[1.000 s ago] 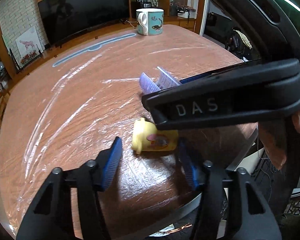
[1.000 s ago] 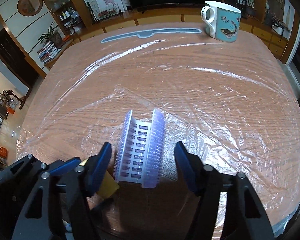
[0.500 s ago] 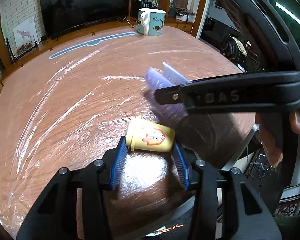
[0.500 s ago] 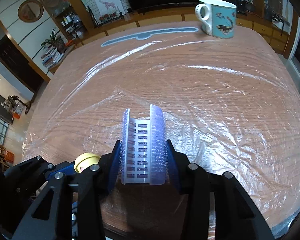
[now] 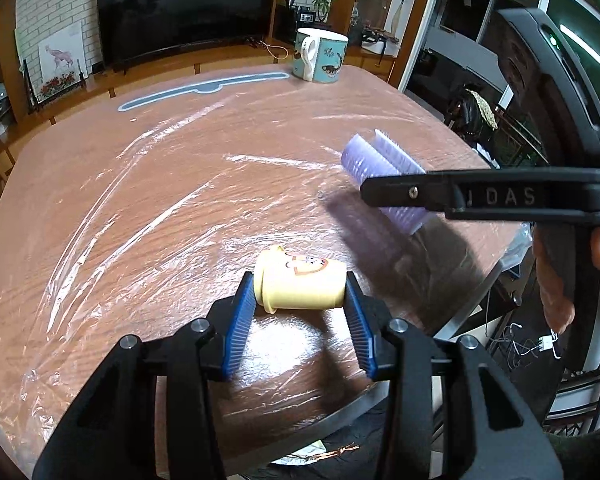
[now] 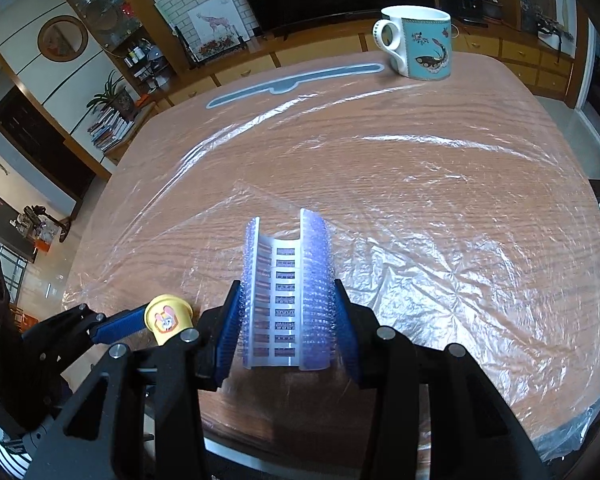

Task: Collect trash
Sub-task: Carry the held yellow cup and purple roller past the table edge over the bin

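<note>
We hold the left gripper (image 5: 300, 312) clamped on a small yellow cup (image 5: 300, 286), its blue pads (image 5: 240, 320) pressing the cup's rim end and base end, so the cup lies sideways between them, a cartoon face on its upper side. Our right gripper (image 6: 286, 328) is clamped on a pale purple hair roller (image 6: 286, 292), split open along its top, with the pads tight against its bristled sides and its far half reaching out past the fingertips.

Taking the mug (image 6: 418, 46) as landmark: it stands upright at the far edge of the table (image 6: 420, 184), white with a teal panel, its handle turned towards our left. Both grippers and their loads are at the near edge, well apart from the mug, the cup to the left of the roller. A long grey strip (image 6: 296, 82) lies just left of the mug along the far edge. Crinkled clear film (image 6: 480, 256) covers the whole tabletop between the mug and us.
</note>
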Motion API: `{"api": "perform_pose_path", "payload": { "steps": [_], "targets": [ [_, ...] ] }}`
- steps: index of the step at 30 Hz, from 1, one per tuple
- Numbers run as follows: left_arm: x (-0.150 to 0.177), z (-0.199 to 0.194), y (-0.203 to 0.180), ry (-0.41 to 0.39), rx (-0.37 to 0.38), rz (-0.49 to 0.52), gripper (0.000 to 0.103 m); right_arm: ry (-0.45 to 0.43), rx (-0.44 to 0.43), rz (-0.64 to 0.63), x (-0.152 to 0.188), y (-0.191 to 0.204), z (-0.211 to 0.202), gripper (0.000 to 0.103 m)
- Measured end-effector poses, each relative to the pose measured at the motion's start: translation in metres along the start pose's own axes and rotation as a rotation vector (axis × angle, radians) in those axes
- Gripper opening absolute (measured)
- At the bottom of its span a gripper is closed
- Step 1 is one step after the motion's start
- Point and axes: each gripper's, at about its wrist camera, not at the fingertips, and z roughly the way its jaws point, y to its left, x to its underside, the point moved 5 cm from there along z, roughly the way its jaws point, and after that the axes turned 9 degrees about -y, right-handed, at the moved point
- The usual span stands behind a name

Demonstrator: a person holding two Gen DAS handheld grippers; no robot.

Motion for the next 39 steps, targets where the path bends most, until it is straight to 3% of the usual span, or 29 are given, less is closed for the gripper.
{"api": "perform_pose_path", "payload": {
  "steps": [11, 26, 39],
  "targets": [
    [-0.003, -0.026, 0.007, -0.030, -0.004, -0.046, 0.045, -0.007, -0.062, -0.031, 0.010, 0.020, -0.025, 0.042],
    [0.013, -0.063, 0.003, -0.030, -0.002, -0.061, 0.045, 0.024, -0.140, -0.060, 0.051, 0.044, -0.069, 0.042],
    [0.040, -0.087, -0.015, 0.001, 0.028, -0.038, 0.045, 0.090, -0.158, -0.086, 0.094, 0.056, -0.086, 0.042]
  ]
}}
